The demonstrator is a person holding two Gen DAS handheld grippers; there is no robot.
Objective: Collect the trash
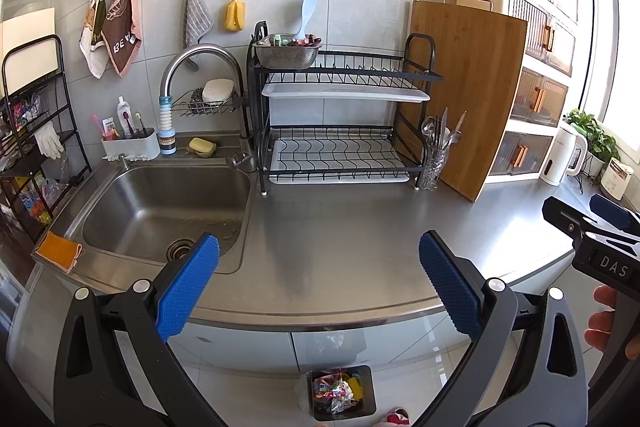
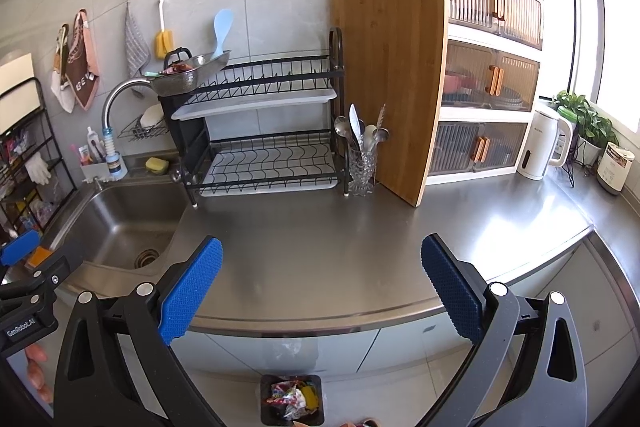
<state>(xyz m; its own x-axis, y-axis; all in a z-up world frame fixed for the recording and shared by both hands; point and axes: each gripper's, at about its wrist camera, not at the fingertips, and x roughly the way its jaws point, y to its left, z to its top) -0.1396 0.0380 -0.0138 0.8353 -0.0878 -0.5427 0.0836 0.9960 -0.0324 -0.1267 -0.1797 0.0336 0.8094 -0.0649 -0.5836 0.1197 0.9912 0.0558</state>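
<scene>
A small black bin stands on the floor below the counter's front edge, holding crumpled colourful wrappers; the right wrist view shows the same bin with the wrappers. My left gripper is open above the front of the steel counter, nothing between its blue pads. My right gripper is open too, likewise empty, over the same counter. Each gripper appears at the edge of the other's view.
A steel sink lies to the left with an orange cloth on its corner. A black dish rack, a glass of cutlery, a leaning wooden board, a white kettle and drawer cabinets line the back.
</scene>
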